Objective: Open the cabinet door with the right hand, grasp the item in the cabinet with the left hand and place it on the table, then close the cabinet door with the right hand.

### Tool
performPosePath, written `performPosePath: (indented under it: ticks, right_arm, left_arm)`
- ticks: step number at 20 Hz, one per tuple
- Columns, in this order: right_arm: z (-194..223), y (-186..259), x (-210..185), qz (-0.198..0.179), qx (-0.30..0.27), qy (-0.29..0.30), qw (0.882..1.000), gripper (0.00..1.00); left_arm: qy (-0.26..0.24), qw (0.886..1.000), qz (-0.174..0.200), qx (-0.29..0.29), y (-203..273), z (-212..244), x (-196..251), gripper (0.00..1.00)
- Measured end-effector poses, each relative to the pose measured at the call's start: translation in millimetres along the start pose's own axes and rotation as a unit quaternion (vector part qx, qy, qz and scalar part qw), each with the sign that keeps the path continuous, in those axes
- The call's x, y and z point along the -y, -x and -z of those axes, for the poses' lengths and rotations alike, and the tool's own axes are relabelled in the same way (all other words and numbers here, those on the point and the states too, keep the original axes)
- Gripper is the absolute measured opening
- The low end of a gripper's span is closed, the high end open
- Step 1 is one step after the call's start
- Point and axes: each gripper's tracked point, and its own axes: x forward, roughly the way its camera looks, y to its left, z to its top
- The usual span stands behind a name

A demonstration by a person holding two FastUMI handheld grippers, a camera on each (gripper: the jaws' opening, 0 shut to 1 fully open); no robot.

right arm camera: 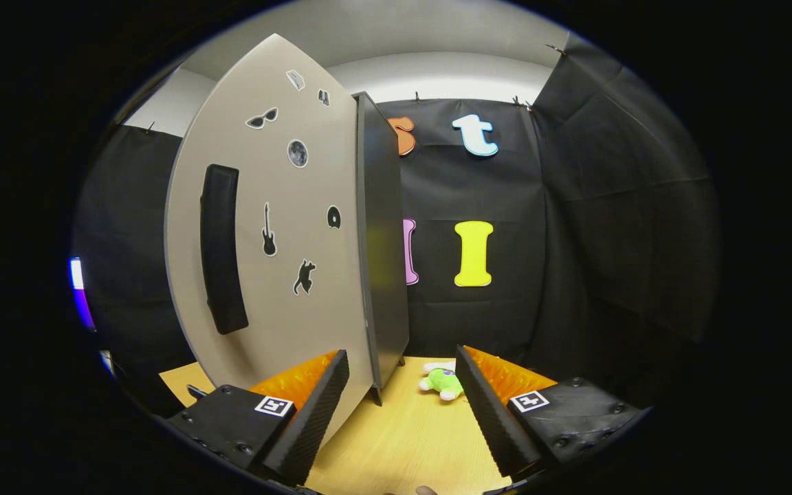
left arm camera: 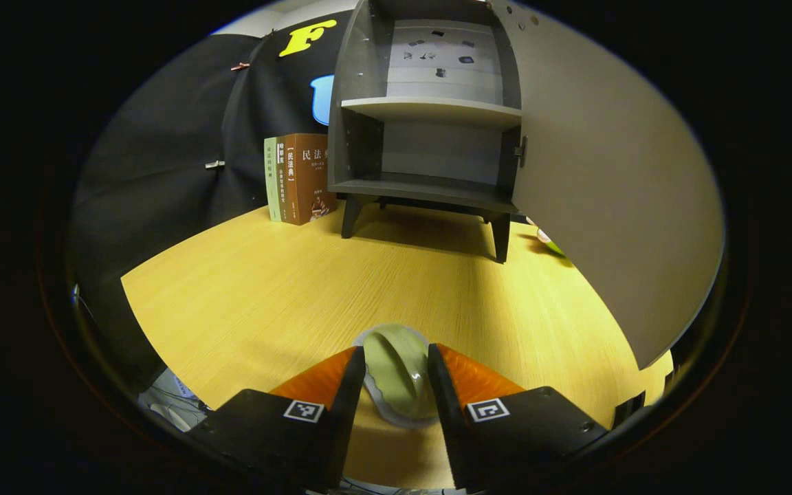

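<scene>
Chinese characters are showing on the spines of the books [left arm camera: 300, 179] standing beside the cabinet [left arm camera: 430, 130]; I can't make them out reliably. My left gripper [left arm camera: 394, 378] is clamping a pale green, rounded item [left arm camera: 399, 371] with a translucent scalloped rim, holding it low over the wooden table [left arm camera: 265, 289], both fingers pressing its sides. My right gripper [right arm camera: 401, 385] is hanging with its fingers spread wide and nothing between them, pointing at the edge of the open cabinet door [right arm camera: 279, 227], whose face is carrying a dark handle [right arm camera: 221, 247] and small stickers [right arm camera: 269, 230]. A green plush toy [right arm camera: 443, 381] is lying on the table beyond.
</scene>
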Motion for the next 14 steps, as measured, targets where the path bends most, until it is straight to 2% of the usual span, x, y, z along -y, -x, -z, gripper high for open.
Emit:
performPosePath:
  ticks: [2, 5, 8, 12, 14]
  right_arm:
    - [-1.1, 0.8, -1.6, 0.006, 0.002, 0.003, 1.000, 0.99]
    - [-3.9, 4.0, -3.2, 0.025, 0.006, 0.005, 1.000, 0.99]
    - [-6.6, 10.4, -5.5, 0.053, 0.011, 0.007, 0.998, 0.99]
    - [-8.8, 21.5, -12.5, 0.089, 0.015, 0.014, 0.996, 0.99]
    - [-11.6, 25.1, -19.8, 0.096, 0.018, 0.010, 0.995, 0.98]
  left_arm:
    - [-0.023, 0.999, 0.031, 0.000, -2.8, -0.7, -2.8, 0.62]
    - [-0.061, 0.993, 0.098, -0.006, -6.1, -0.8, -5.1, 0.61]
    - [-0.075, 0.984, 0.159, -0.022, -9.0, -1.0, -7.2, 0.61]
    - [-0.099, 0.973, 0.208, -0.033, -11.3, -2.5, -15.2, 0.62]
    - [-0.117, 0.962, 0.246, -0.037, -11.1, -2.6, -15.0, 0.61]
